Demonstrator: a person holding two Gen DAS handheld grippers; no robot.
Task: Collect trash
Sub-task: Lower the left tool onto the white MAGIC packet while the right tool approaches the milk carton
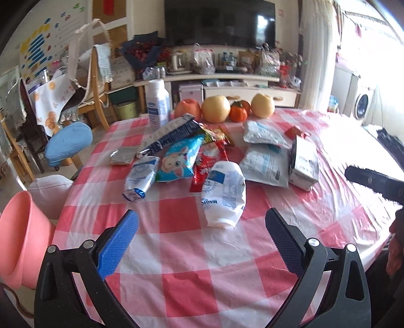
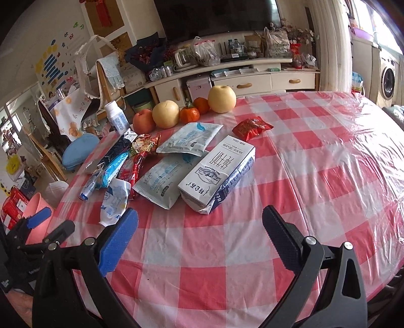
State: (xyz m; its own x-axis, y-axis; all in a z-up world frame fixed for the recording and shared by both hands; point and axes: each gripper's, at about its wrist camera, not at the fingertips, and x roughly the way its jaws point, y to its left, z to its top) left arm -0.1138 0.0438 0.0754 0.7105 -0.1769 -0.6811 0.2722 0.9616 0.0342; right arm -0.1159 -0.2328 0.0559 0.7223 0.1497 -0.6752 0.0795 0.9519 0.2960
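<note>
While wrappers [image 1: 176, 161] are littering the checked cloth [image 2: 315, 161] before the TV [image 1: 219, 22], we are holding both grippers [image 1: 202, 224] [image 2: 200, 222] spread, gripping nothing.

The tablecloth [image 2: 290, 164] has big red and white squares. On it, the milk carton [image 2: 217, 171] is white with a dark blue side, and beside the carton lies a small red packet [image 2: 251, 127]. Behind the carton sit two yellow pears [image 2: 221, 99], and a pink bin [image 1: 20, 239] stands off the cloth's edge.
</note>
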